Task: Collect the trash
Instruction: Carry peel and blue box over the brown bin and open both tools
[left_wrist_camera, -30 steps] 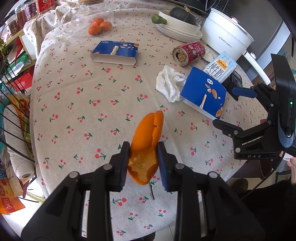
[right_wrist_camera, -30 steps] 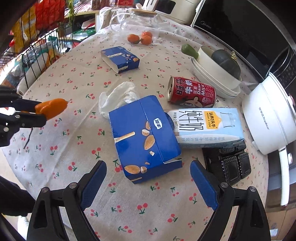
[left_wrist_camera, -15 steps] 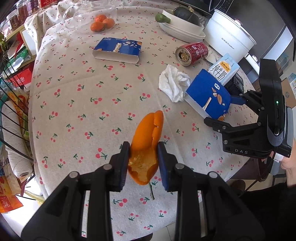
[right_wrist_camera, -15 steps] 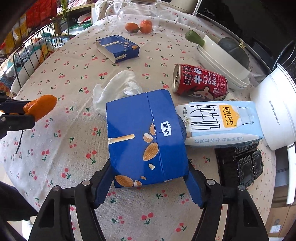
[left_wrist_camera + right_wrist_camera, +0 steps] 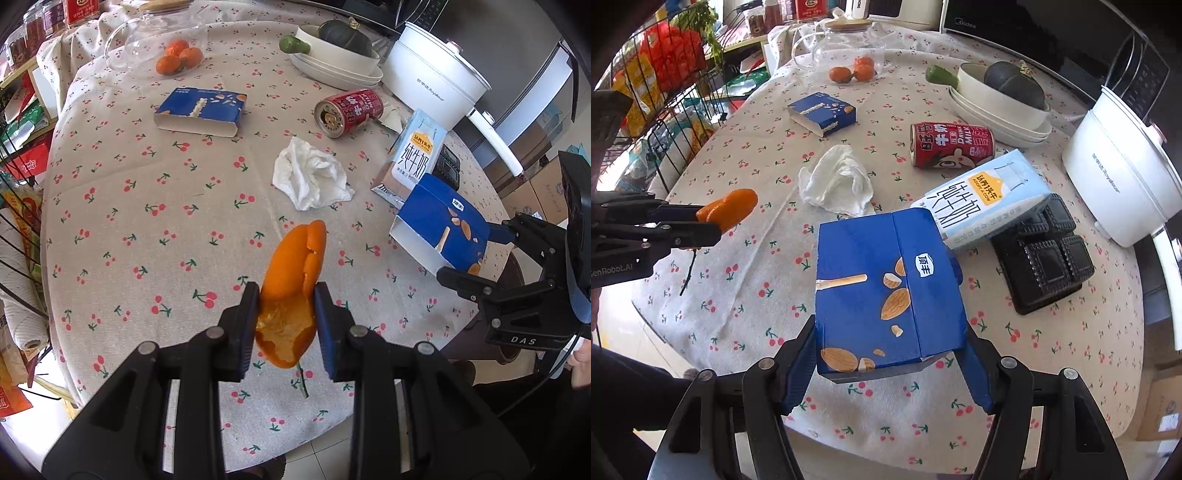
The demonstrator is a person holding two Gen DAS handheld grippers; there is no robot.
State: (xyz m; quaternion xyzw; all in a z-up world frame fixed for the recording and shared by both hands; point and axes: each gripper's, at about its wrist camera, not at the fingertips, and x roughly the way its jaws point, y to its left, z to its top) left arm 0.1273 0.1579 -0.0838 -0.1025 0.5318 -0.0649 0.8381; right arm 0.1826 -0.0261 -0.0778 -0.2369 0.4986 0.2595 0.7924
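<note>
The table (image 5: 122, 206), under a cherry-print cloth, fills both views. In the left view a white pot (image 5: 436, 85) sits at 1 o'clock, with bowls (image 5: 336, 66) just left of it at 12. A milk carton (image 5: 982, 199) lies at 1 o'clock in the right view, leaning on a black tray (image 5: 1045, 254). The right gripper (image 5: 886, 369) is closing its jaws on a blue box (image 5: 882, 295), pads pressing both sides, the box lifted off the cloth. A second blue box (image 5: 201, 110) lies at 11 o'clock in the left view. A tissue (image 5: 310, 173) lies at centre, a red can (image 5: 349, 110) on its side beyond it. The left gripper (image 5: 286, 325) is clenched on an orange peel (image 5: 291, 288).
</note>
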